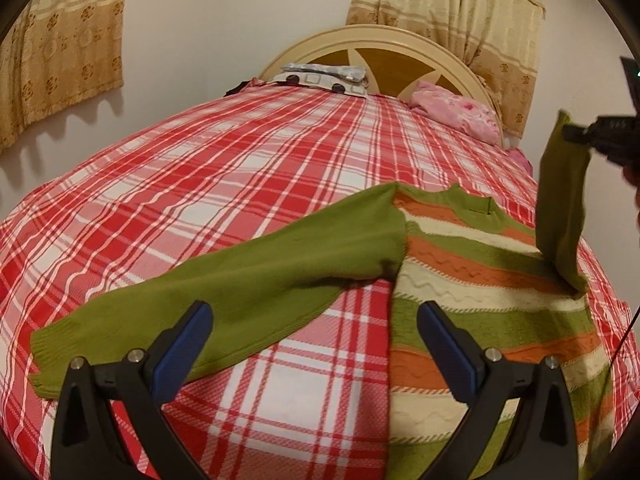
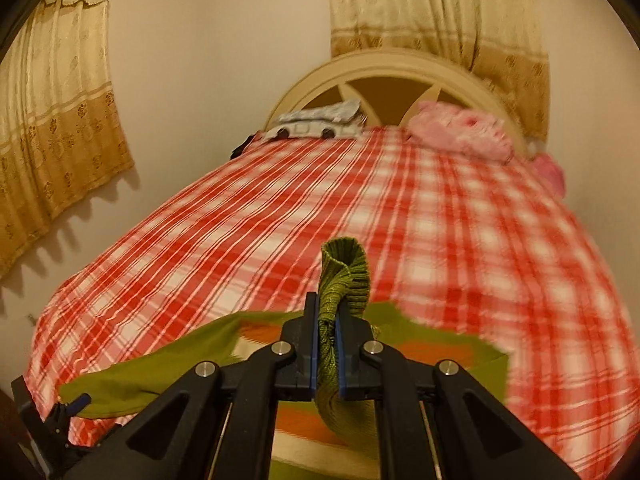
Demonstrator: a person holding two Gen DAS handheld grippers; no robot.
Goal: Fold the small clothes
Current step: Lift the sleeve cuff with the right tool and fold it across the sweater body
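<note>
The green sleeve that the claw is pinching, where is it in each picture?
Left wrist view: the pinched sleeve hangs at the far right, lifted off the striped sweater by the right claw.
Right wrist view: its ribbed cuff sticks up at bottom centre, clamped in the right claw.
Shared landmark: the pink pillow by the headboard.

Warm, dim indoor light; scalloped shadows fall under the beige patterned curtain at left. Fisheye bending, dark corners; right wrist view motion-blurred.
</note>
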